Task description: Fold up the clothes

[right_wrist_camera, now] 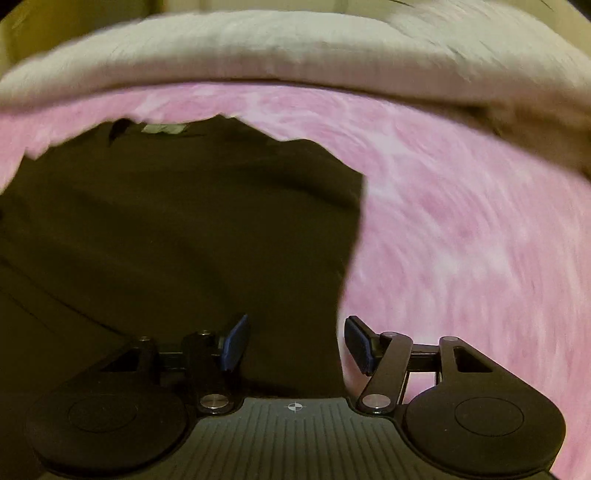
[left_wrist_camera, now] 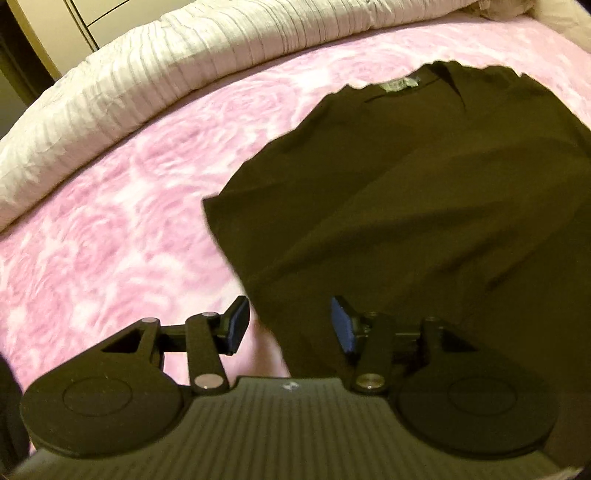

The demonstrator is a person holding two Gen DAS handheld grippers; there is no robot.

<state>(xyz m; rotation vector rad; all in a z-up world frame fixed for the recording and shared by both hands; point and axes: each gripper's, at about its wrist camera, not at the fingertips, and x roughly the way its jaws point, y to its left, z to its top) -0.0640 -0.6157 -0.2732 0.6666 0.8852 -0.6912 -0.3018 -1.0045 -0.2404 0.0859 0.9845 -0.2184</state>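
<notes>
A dark, nearly black T-shirt (left_wrist_camera: 424, 206) lies spread on a pink rose-patterned bedspread (left_wrist_camera: 110, 221), collar and pale neck label (left_wrist_camera: 400, 84) at the far end. My left gripper (left_wrist_camera: 290, 326) is open above the shirt's left side edge, just below the left sleeve (left_wrist_camera: 236, 214), with nothing between its blue pads. In the right wrist view the same shirt (right_wrist_camera: 166, 229) fills the left half. My right gripper (right_wrist_camera: 295, 345) is open over the shirt's right side edge, below the right sleeve (right_wrist_camera: 332, 184). This view is motion-blurred.
A rumpled pale grey-white duvet (left_wrist_camera: 155, 74) is bunched along the far edge of the bed (right_wrist_camera: 295, 48). Cupboard or drawer fronts (left_wrist_camera: 96, 14) stand beyond it at the upper left. Bare pink bedspread (right_wrist_camera: 461, 240) lies on both outer sides of the shirt.
</notes>
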